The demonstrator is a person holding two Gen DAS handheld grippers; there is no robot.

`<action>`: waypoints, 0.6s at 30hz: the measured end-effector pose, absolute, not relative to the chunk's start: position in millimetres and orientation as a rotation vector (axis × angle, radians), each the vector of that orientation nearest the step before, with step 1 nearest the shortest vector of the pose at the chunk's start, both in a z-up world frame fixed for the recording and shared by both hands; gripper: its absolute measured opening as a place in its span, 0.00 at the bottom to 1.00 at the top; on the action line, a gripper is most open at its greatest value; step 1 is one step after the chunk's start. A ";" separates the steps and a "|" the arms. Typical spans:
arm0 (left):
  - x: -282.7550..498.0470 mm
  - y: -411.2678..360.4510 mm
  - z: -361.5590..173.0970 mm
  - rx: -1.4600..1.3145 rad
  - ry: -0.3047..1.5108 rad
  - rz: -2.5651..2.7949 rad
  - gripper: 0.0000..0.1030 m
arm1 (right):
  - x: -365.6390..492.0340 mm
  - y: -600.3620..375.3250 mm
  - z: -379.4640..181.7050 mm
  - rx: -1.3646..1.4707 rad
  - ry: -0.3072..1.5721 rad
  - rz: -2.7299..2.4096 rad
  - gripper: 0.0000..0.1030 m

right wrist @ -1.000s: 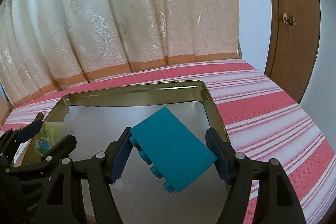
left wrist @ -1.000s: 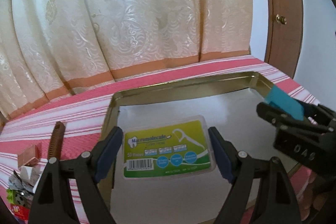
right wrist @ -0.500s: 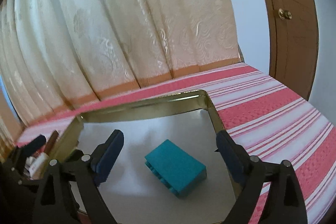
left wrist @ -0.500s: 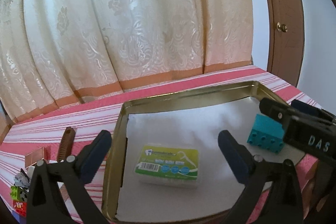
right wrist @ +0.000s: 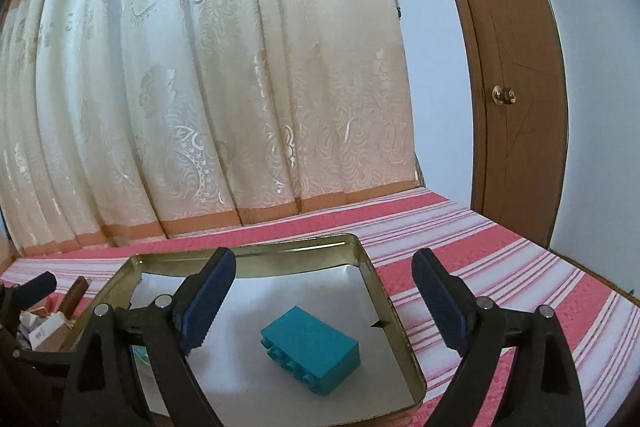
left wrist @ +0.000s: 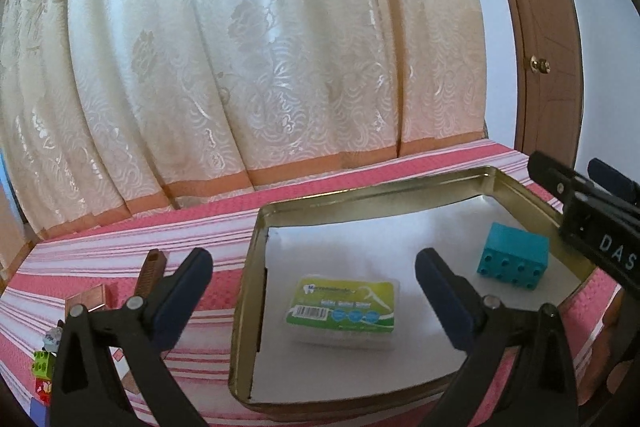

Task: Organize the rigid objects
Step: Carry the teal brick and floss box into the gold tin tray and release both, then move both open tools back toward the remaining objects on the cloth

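Holding both the left gripper [left wrist: 312, 291] and right gripper [right wrist: 324, 297] wide open and empty above the tin tray [left wrist: 360, 201], floss box [left wrist: 344, 305] and teal block [right wrist: 310, 349] below, I'd swing left toward the clutter [left wrist: 150, 273] carefully.

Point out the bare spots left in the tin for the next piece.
Free: the tin floor behind the floss box, toward the far wall, and between it and the teal brick. Crowded: the cloth left of the tin, by the comb and small toys.
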State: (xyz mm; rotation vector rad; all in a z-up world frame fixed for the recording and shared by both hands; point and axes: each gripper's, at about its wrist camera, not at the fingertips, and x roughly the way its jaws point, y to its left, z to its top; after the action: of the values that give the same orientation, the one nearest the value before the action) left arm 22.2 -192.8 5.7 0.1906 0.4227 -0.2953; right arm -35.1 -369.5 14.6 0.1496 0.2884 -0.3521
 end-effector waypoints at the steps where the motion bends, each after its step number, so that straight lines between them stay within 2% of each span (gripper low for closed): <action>1: 22.2 -190.6 5.4 0.188 0.428 -0.294 1.00 | -35.8 -368.6 14.9 0.145 0.284 -0.356 0.89; 18: 16.9 -137.8 4.6 0.123 0.452 -0.222 1.00 | -54.8 -348.1 14.8 0.156 0.260 -0.363 0.89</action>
State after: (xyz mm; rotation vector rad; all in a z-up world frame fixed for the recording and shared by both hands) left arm 16.9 -137.8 4.6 0.1227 0.4520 -0.2221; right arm -54.8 -348.1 14.8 0.1564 0.2596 -0.3631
